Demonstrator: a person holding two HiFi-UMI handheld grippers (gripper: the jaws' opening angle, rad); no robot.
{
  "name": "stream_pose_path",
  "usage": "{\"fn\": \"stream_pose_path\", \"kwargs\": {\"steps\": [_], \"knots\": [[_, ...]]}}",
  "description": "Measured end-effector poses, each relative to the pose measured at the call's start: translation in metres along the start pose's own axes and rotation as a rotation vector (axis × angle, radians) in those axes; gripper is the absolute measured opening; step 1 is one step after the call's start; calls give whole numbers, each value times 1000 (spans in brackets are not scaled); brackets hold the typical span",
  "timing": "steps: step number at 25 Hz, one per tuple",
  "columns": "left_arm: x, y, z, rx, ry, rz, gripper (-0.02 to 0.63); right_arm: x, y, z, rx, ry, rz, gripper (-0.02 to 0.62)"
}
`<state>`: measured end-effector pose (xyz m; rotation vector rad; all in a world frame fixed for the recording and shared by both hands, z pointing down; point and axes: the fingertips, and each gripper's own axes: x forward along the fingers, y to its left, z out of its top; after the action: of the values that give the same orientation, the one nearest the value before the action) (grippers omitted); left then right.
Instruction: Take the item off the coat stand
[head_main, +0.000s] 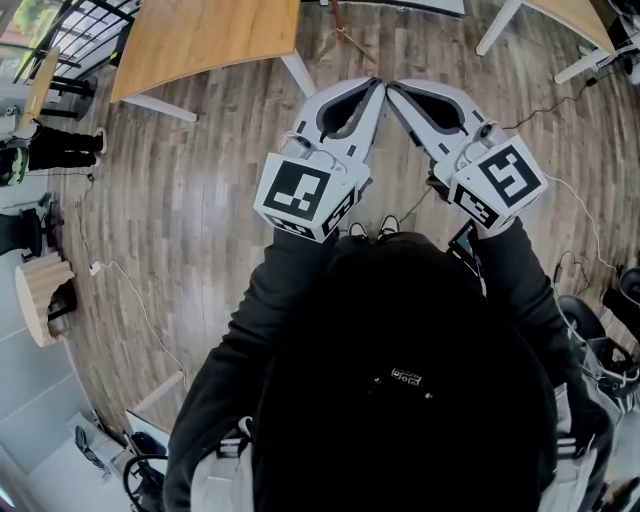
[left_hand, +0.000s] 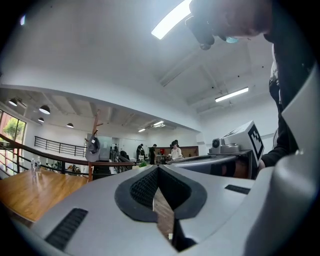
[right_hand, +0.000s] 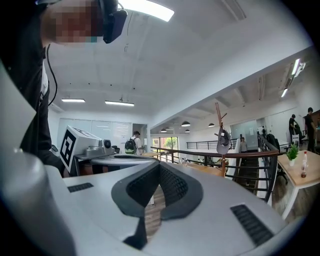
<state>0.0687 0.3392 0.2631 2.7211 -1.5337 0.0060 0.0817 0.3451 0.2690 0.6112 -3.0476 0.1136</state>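
Listing left to right.

1. Round pale-wood object (head_main: 40, 295) at the far left edge of the plank floor (head_main: 200, 200). A white cable (head_main: 130, 290) trails from beside it.
2. Wooden table (head_main: 200, 40), upper left. Its near edge and white legs border the open floor.
3. Left gripper (head_main: 375, 92), level, with its jaws pressed together and nothing between them. Its marker cube (head_main: 305, 195) bears black-and-white squares and no readable letters.
4. Dark garment (head_main: 400, 400), centre. It has a small print on the chest, too small to read.
5. Right gripper (head_main: 395, 92), jaws likewise closed and empty. Its tip is just beside the left one, and its marker cube (head_main: 500, 180) has the same kind of pattern.
6. Second table (head_main: 570, 20), upper right corner. Bare floor lies ahead of both tips, between the two tables.
7. Coat stand (left_hand: 95, 125), left of the closed left gripper (left_hand: 159, 167) and behind the wooden table (left_hand: 35, 192), with a grey cap (left_hand: 92, 146) hanging on it.
8. In the right gripper view, the coat stand (right_hand: 219, 117) and grey cap (right_hand: 223, 139) are right of the closed right gripper (right_hand: 160, 164), by a dark railing (right_hand: 240, 155). They are well apart from both grippers.
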Motion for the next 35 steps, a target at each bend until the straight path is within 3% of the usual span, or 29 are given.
{"fn": "stream_pose_path", "kwargs": {"steps": [5, 11, 19, 30, 35], "knots": [[21, -10, -1, 2, 14, -8, 0, -14, -20, 3, 15, -37, -32, 14], [49, -27, 3, -38, 12, -72, 0, -40, -52, 8, 61, -70, -83, 14], [73, -36, -3, -35, 15, -92, 0, -53, -68, 1, 57, -37, -68, 14], [101, 22, -4, -58, -12, -105, 0, -7, -97, 12, -14, 27, -7, 14], [124, 62, 3, -66, -28, -134, 0, 21, -125, 19, 8, 46, -18, 14]]}}
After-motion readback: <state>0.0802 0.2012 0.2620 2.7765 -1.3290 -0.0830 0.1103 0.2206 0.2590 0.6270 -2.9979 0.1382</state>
